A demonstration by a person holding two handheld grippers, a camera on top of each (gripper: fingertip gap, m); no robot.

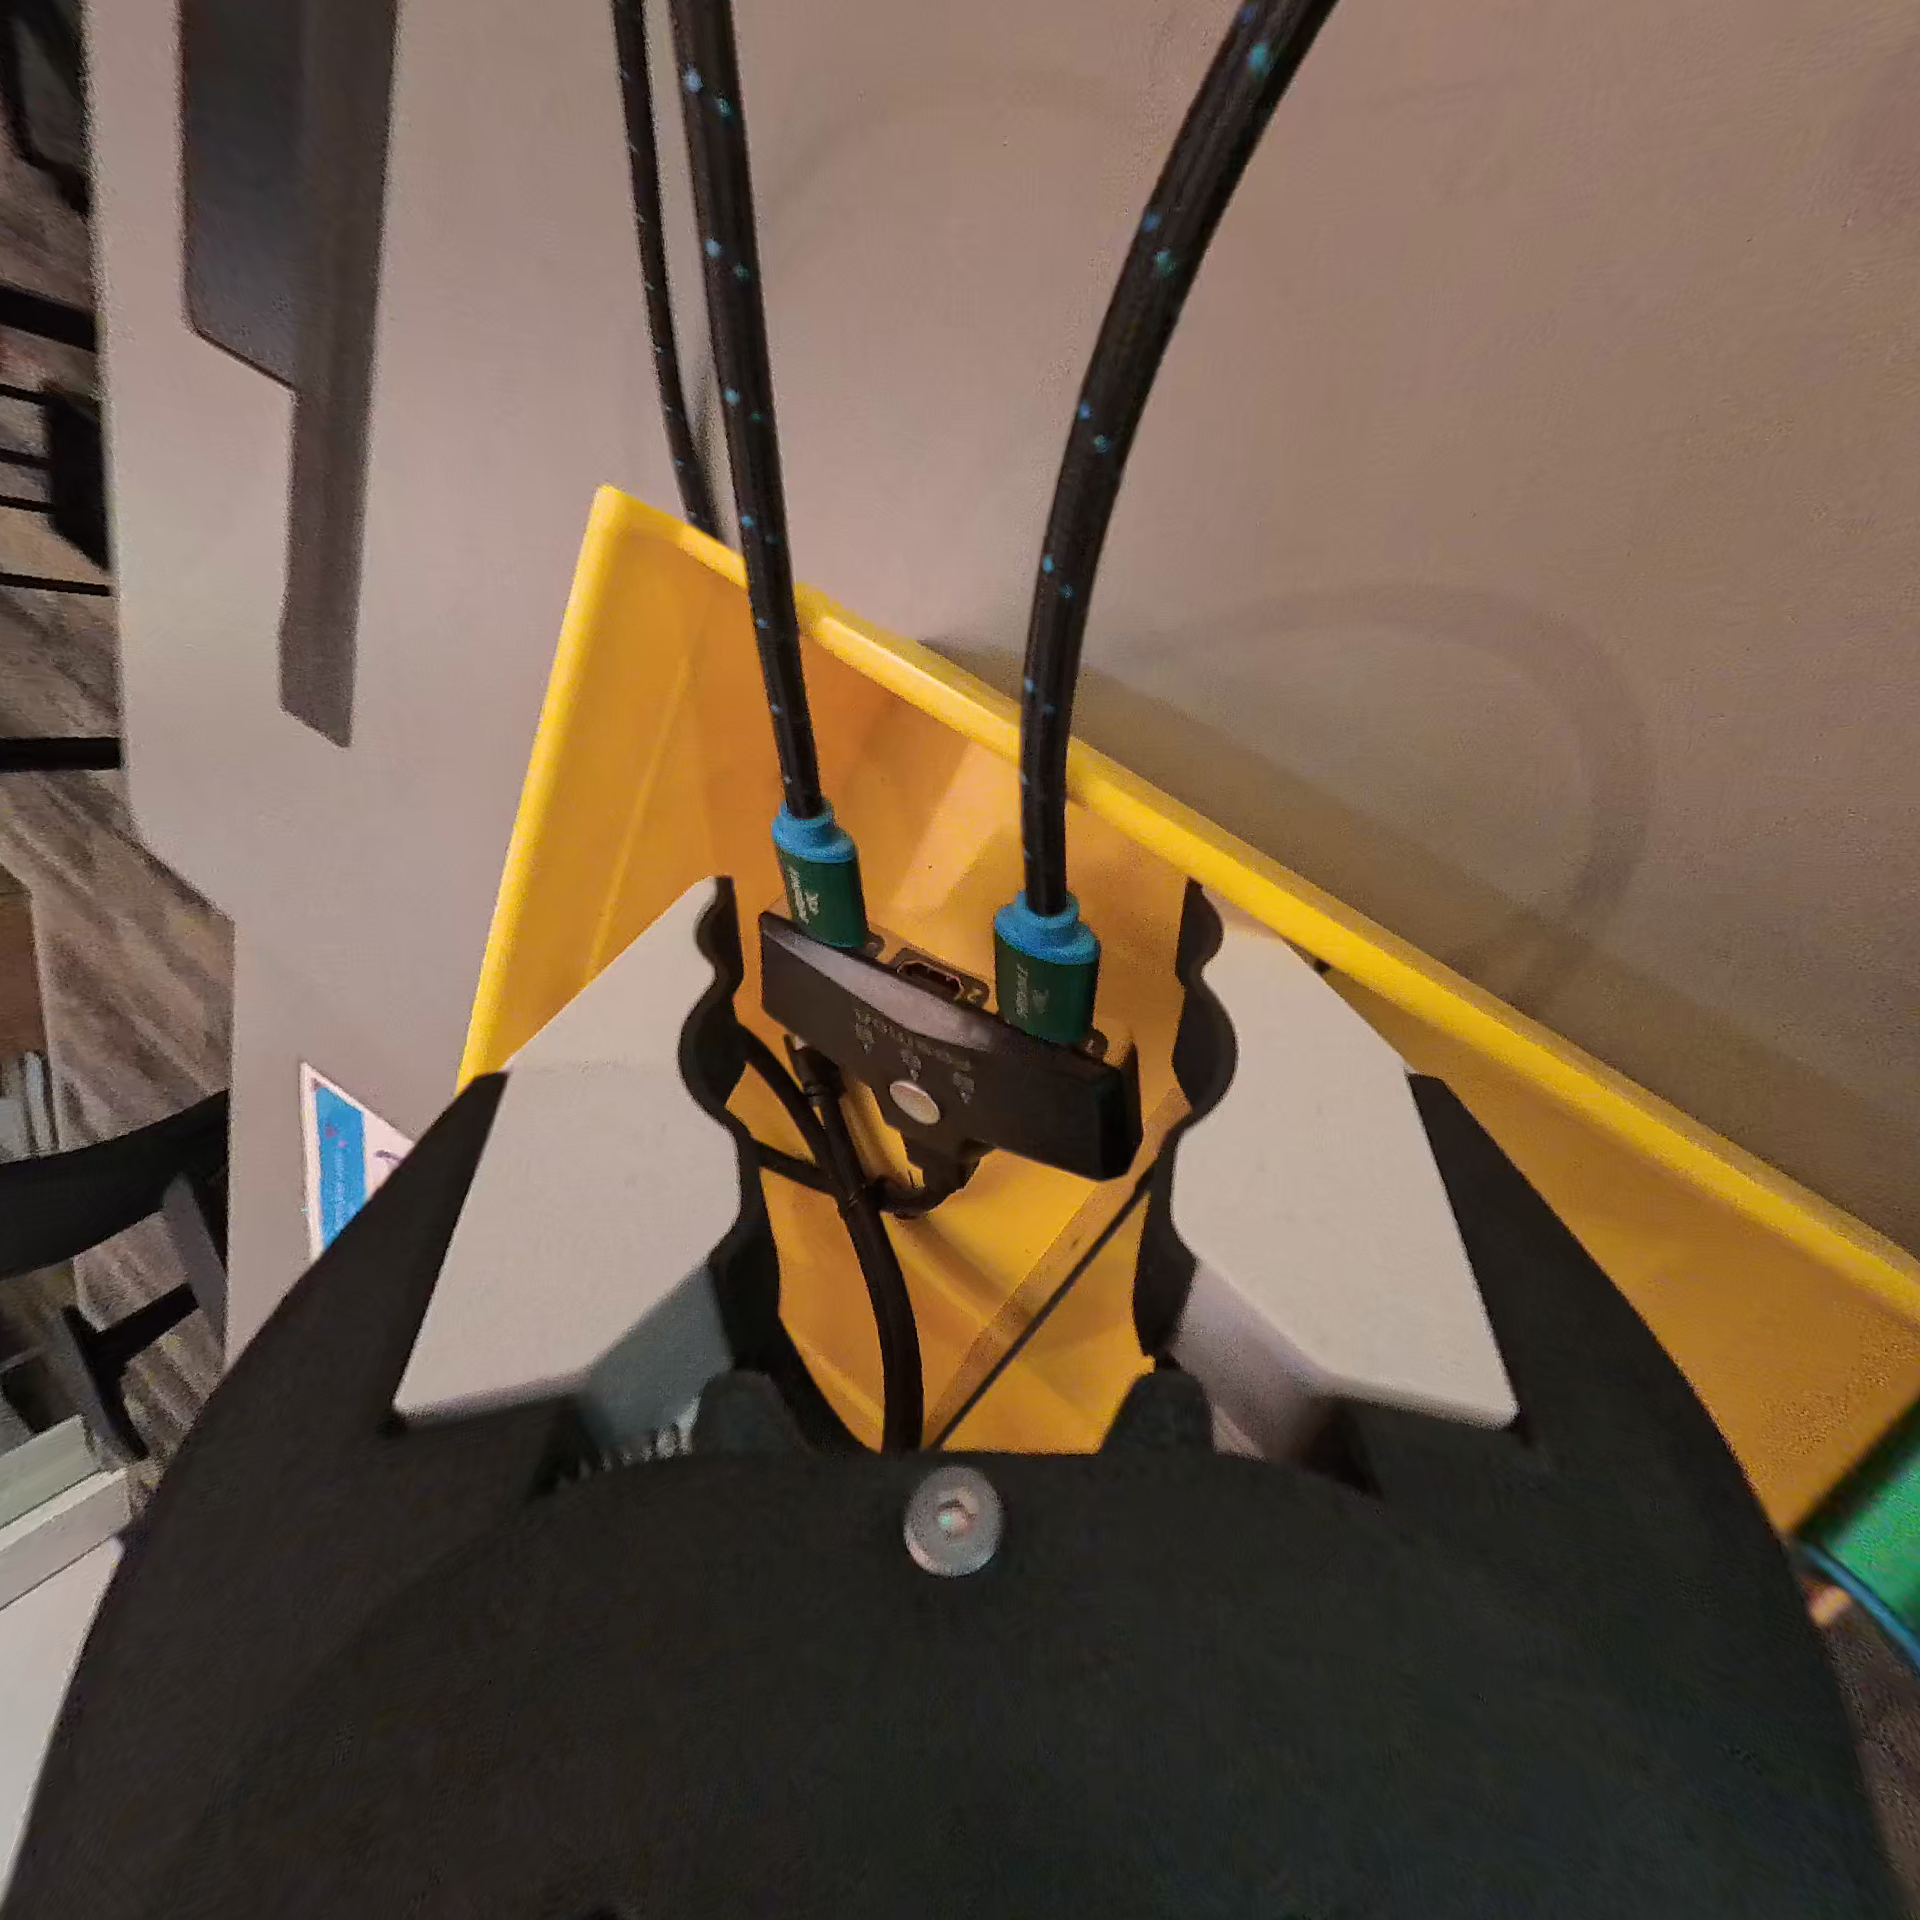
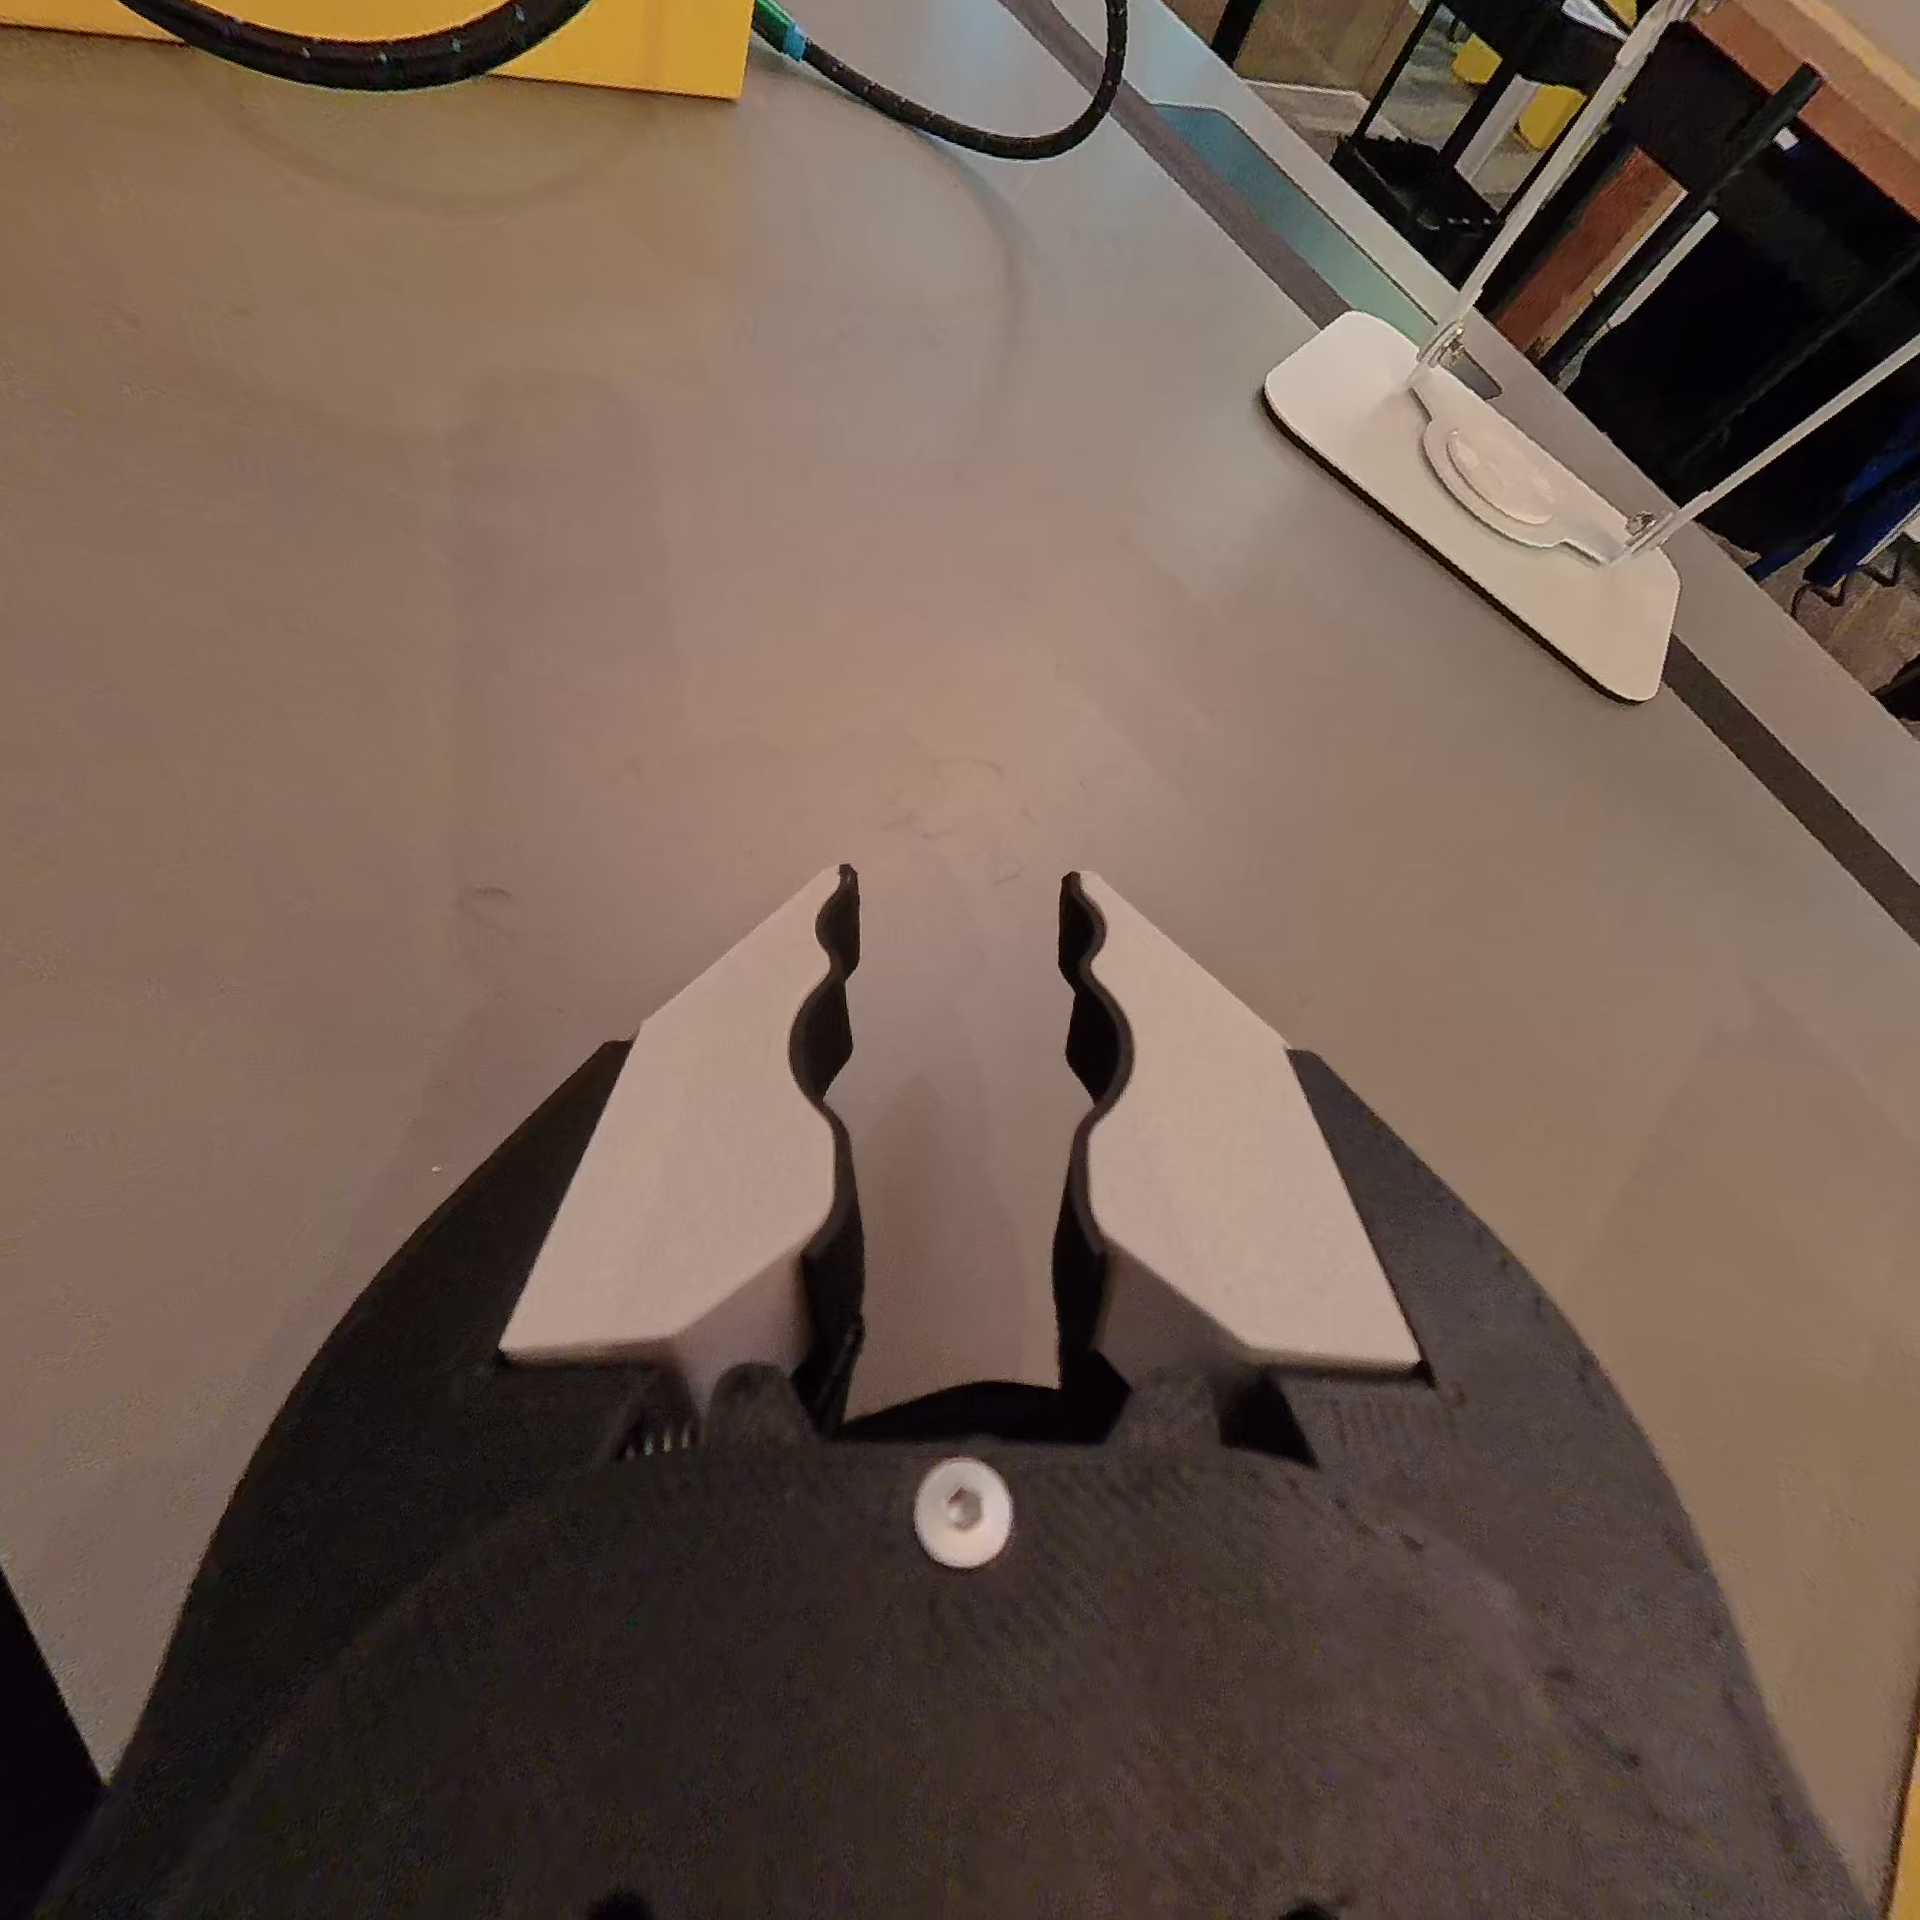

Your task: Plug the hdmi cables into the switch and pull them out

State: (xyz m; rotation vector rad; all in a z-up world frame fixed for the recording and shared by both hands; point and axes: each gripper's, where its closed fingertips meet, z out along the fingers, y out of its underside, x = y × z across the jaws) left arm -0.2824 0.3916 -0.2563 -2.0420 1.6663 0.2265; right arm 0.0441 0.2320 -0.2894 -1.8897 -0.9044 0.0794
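The black HDMI switch (image 1: 997,1081) sits over a yellow tray (image 1: 1455,1018). My left gripper (image 1: 956,885) spans it lengthwise, jaws wide, a pad at each end, holding it slightly skewed. Two black braided cables with green plugs are in its outer ports, the left plug (image 1: 821,873) and the right plug (image 1: 1044,971). The middle port (image 1: 930,977) is empty. A third green plug (image 1: 1870,1538) lies loose at the right edge. My right gripper (image 2: 958,875) is open and empty over the bare grey table (image 2: 520,520), away from the tray (image 2: 623,52).
The switch's thin black lead (image 1: 883,1299) runs back under my left gripper. A loose braided cable (image 2: 935,114) curves past the tray's corner. A white stand base (image 2: 1475,509) sits by the table's right edge, with furniture beyond it. A dark flat object (image 1: 301,312) lies far left. The left gripper's tips are roughly 35 cm from the right gripper's.
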